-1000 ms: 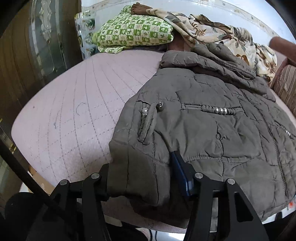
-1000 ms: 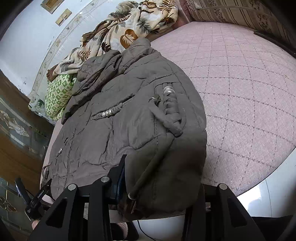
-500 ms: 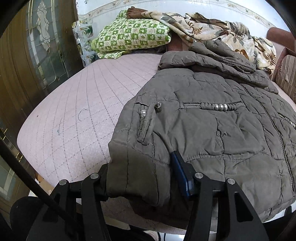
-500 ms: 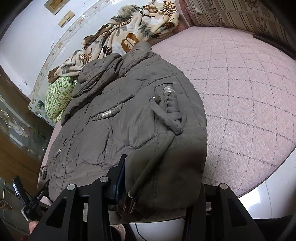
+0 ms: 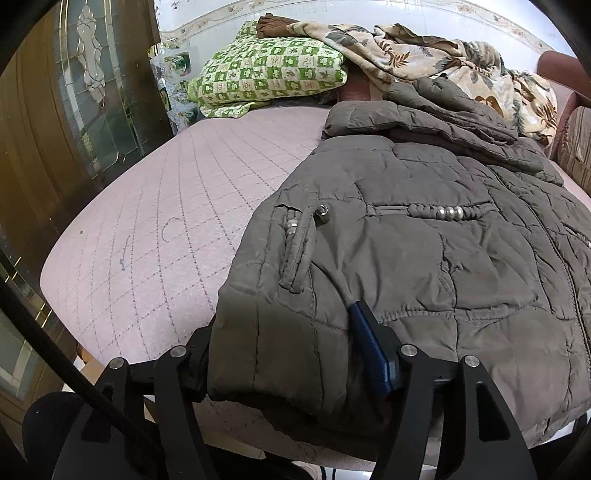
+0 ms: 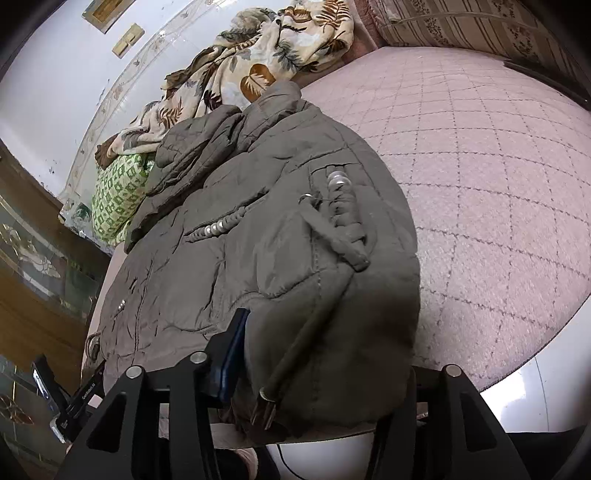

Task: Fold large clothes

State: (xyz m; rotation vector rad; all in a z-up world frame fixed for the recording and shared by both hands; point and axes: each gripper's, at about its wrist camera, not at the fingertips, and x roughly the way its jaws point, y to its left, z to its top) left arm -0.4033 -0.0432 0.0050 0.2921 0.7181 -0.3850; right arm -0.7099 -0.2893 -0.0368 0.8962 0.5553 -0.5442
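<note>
A large olive-grey quilted jacket (image 5: pixel 424 236) lies spread on a pink quilted bed (image 5: pixel 155 229), hood toward the far end. My left gripper (image 5: pixel 291 347) is shut on the jacket's near left hem corner, with the blue pad (image 5: pixel 369 343) of one finger pressed on the fabric. In the right wrist view the same jacket (image 6: pixel 258 236) fills the middle. My right gripper (image 6: pixel 317 354) is shut on its near right hem corner, where a drawstring with a metal tip (image 6: pixel 266 402) hangs down.
A green checked pillow (image 5: pixel 269 74) and a leaf-print blanket (image 5: pixel 424 51) lie at the bed's far end. A wooden door with a glass panel (image 5: pixel 85 81) stands at the left. A striped cushion (image 6: pixel 461 22) borders the bed (image 6: pixel 498 184) on the right.
Both grippers keep their hold on the hem corners. The views have shifted slightly, as if both grippers rose a little with the hem.
</note>
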